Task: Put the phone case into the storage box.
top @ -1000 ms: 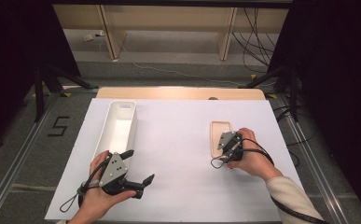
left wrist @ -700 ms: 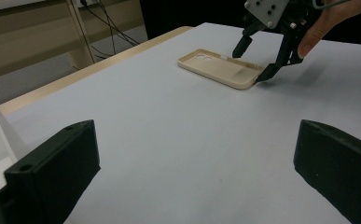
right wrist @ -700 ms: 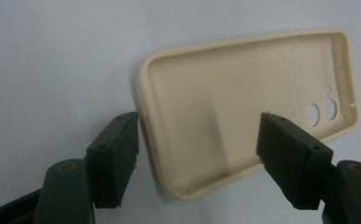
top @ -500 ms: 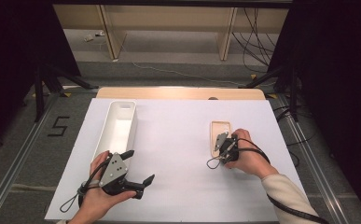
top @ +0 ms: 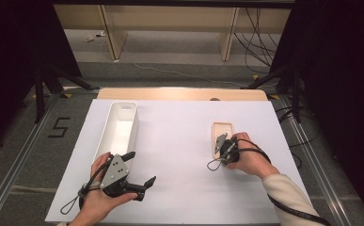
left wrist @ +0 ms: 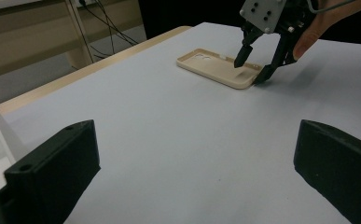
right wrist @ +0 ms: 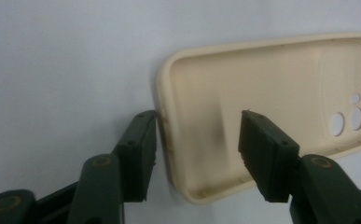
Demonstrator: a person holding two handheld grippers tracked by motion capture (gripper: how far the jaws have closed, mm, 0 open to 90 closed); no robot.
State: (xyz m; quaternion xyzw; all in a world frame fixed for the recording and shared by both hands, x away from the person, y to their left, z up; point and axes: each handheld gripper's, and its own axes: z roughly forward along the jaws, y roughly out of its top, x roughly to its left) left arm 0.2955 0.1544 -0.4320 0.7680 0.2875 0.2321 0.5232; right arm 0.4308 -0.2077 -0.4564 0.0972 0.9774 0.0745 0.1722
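Your right gripper (right wrist: 197,154) has just been closing, still unclamped, astride the short end wall of the beige phone case (top: 221,136) toward the tabletop's right edge, while your left gripper (top: 135,172) gapes near the front edge beside the white bin (top: 119,127).

left hand (top: 97,197): low at the near left, wrist angled inward | left gripper (top: 139,172): held level, pointing right, jaws spread wide with nothing between them | right hand (top: 250,157): resting farther out at the right | right gripper (right wrist: 194,140): tipped downward, jaws partly apart, had just been closing, pads not yet pressing
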